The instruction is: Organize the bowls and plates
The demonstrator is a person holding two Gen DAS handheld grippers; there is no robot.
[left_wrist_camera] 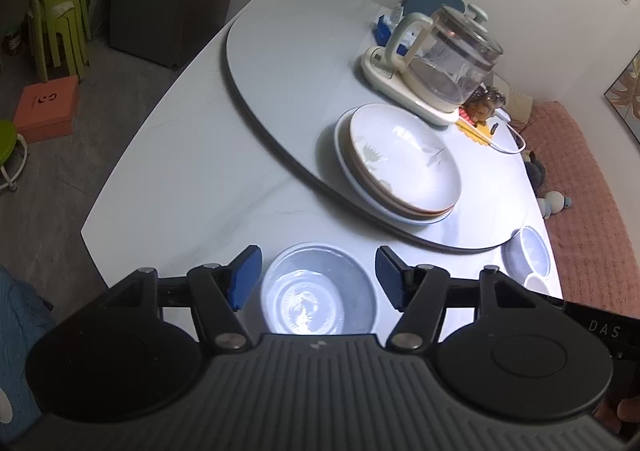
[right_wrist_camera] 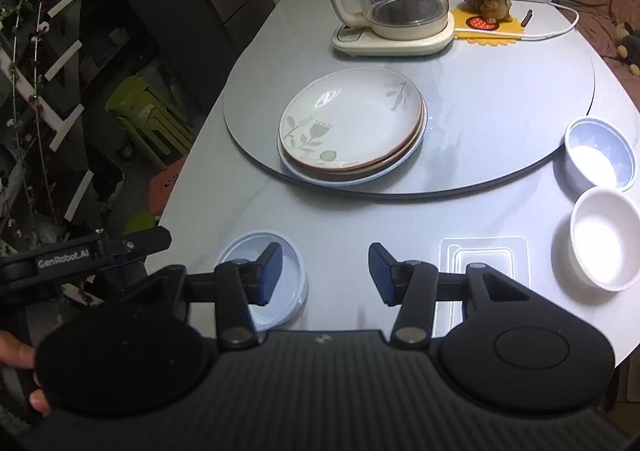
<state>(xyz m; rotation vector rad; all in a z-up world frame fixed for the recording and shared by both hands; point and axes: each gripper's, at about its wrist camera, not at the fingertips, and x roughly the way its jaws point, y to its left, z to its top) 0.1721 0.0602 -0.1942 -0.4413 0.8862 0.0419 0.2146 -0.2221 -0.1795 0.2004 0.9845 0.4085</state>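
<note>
- The plates look sorted: a stack of plates sits on the turntable, a leaf-patterned plate on top, at least 2 more rims showing beneath it.
- What remains, I judge, is the bowls. A pale blue bowl sits at the near table edge, a second blue bowl and a white bowl lie well apart from it on the far right, near each other but whether touching I cannot tell.
- The step in hand reads as an approach to the near blue bowl by the left gripper. Its jaws stand wide, and the bowl shows between the pads, which do not press on it.
- The right gripper is also open, narrower than the left, with only bare table between its pads. The blue bowl lies partly behind its left finger.
- Next move: the left jaws must close on the bowl's rim rather than straddle it, since the bowl looks wider than the gap.
- Both grippers point steeply down at the near table edge, side by side. A hand shows at the left edge of the right view, its fingers blurred.
</note>
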